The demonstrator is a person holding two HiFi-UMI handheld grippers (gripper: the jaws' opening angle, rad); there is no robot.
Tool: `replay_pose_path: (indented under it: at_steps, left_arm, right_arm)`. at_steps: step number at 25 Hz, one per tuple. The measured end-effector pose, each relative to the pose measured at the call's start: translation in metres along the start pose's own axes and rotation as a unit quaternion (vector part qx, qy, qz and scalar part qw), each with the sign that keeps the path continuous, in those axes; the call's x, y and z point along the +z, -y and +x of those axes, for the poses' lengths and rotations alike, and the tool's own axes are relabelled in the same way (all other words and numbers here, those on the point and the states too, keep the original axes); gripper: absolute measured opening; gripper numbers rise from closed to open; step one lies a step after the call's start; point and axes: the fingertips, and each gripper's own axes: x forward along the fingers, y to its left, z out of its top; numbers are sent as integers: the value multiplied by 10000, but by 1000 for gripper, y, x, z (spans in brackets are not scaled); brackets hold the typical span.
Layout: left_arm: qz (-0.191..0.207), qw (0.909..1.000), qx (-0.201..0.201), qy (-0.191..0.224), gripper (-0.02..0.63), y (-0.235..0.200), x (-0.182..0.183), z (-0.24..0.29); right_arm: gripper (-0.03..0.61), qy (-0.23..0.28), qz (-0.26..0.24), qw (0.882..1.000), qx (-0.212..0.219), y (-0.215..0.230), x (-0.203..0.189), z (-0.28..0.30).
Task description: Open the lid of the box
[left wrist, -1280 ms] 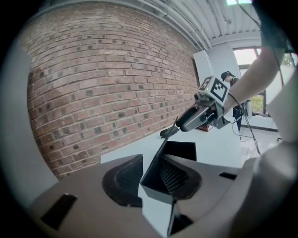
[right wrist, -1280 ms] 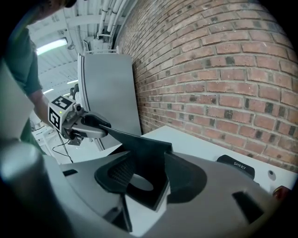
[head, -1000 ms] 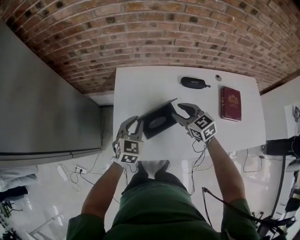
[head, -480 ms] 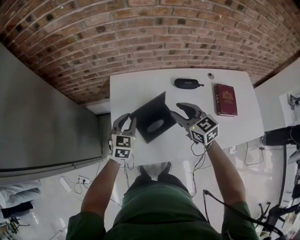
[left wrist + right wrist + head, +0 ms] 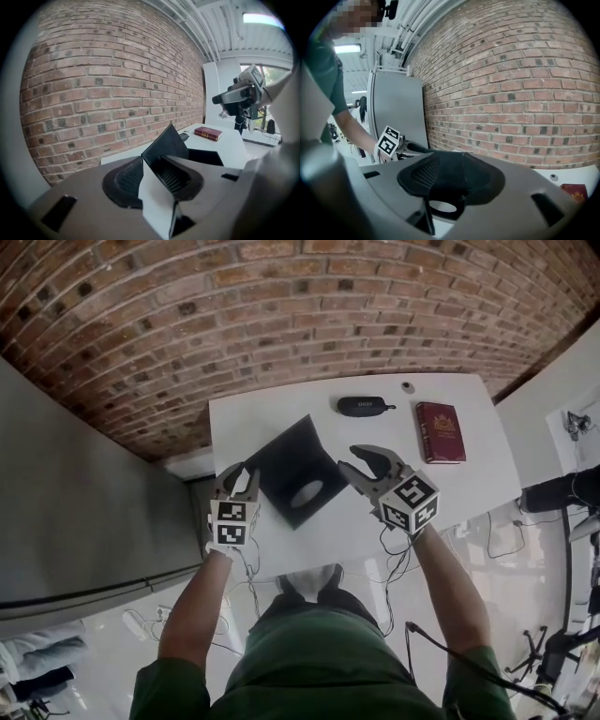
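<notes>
"So, where is the box [image 5: 298, 482] sitting?"

"On the white table [image 5: 450, 486], at my twelve o'clock, with its lid [image 5: 169, 142] standing up. The left gripper [image 5: 240, 476], at the box's nine o'clock, is spreading its jaws. The lid's corner is lying in the gap, not pinched."

"And the right gripper [image 5: 349, 459]?"

"At three o'clock, closing around the box's edge, not clamping yet."

"Risks?"

"Unsupported, the lid may be dropping shut. An off-centre squeeze could be shoving the box leftward."
</notes>
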Motion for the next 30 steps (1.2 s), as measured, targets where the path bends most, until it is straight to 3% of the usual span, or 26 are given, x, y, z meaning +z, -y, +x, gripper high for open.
replay_pose_path:
  at_steps: [5, 9, 14, 16, 23, 30]
  left_arm:
    - [-215, 9996, -183, -3, 124, -11, -6, 8]
    - [-690, 9973, -227, -85, 135, -23, -16, 18]
    - [-1412, 9882, -163, -566, 137, -43, -52, 31]
    - [-1533, 9855, -120, -717, 137, -48, -67, 32]
    - [-1364, 9880, -84, -713, 137, -42, -74, 22]
    - [-954, 9950, 23, -282, 135, -38, -24, 6]
  right_arm:
    - [160, 34, 45, 9999, -142, -6, 2, -8]
    - [158, 8, 133, 9996, -257, -8, -3, -14]
    - [156, -72, 237, 9991, -332, -10, -12, -18]
    - [156, -118, 250, 9990, -346, -12, -16, -20]
    - [155, -146, 265, 9989, -358, -9, -21, -19]
    - [144, -58, 1, 9993, -357, -10, -11, -8]
